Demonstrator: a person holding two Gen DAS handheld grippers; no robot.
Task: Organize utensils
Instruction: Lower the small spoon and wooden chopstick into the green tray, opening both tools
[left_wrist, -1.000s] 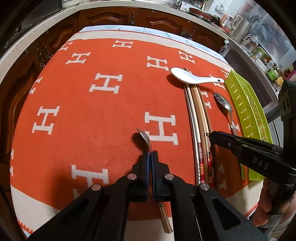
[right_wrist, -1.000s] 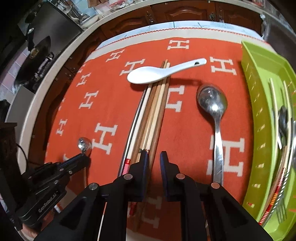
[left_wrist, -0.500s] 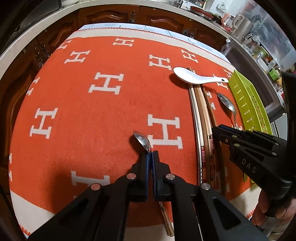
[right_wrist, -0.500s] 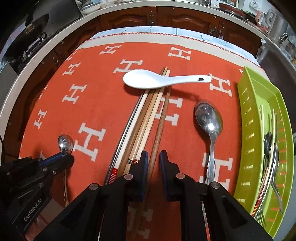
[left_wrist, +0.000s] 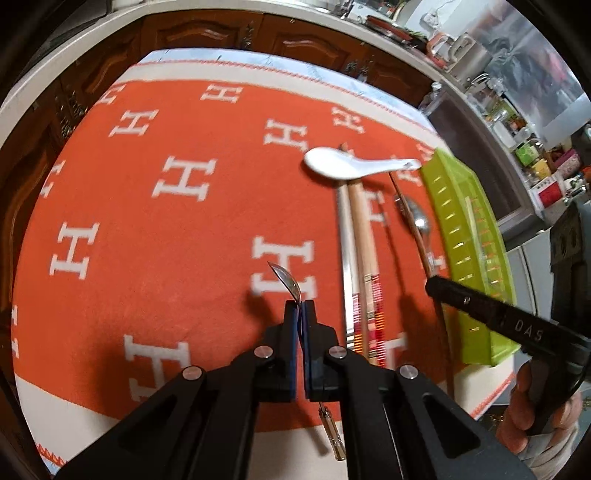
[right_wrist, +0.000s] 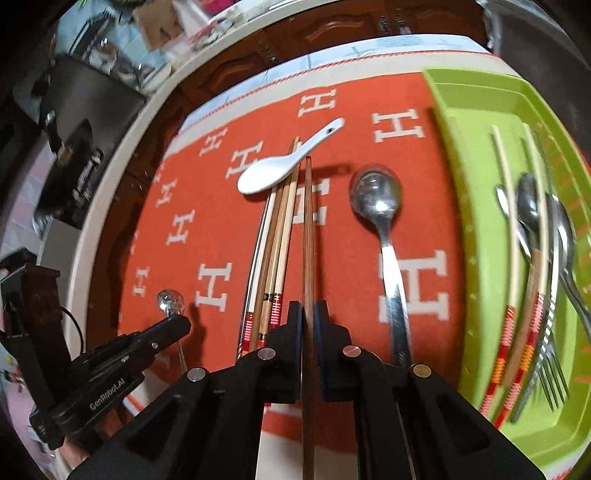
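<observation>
**Both claws loaded, tray next**

Left gripper (left_wrist: 300, 308) has its jaws closed on a small metal spoon (left_wrist: 286, 282), pinching the neck so the bowl sticks out ahead and the handle end pokes out beneath the fingers. The spoon looks lifted off the orange H-patterned cloth (left_wrist: 147, 229), though how high cannot be told. Right of it, on the cloth, lie the remaining chopsticks (left_wrist: 356, 258) with a white ceramic spoon (left_wrist: 343, 168) resting across their far tips, then a large metal spoon (left_wrist: 419, 219), then the green tray (left_wrist: 465, 236) at the cloth's right edge.

Right gripper (right_wrist: 308, 314) is clamped on a single dark wooden chopstick (right_wrist: 307, 236), held along the line of the fingers and set apart from the bundle beside it.

By these pictures the step in hand is carrying: each claw has one piece, and neither is over the tray. The next move calls for swinging both rightward and releasing lengthwise, the long chopstick kept clear of the tray's near wall.

Only the right wrist view looks into the tray, showing chopsticks, spoons and forks (right_wrist: 546, 362) already lying there; the left view shows just its slotted side. Only the left view shows the person's hand (left_wrist: 532, 413).
</observation>
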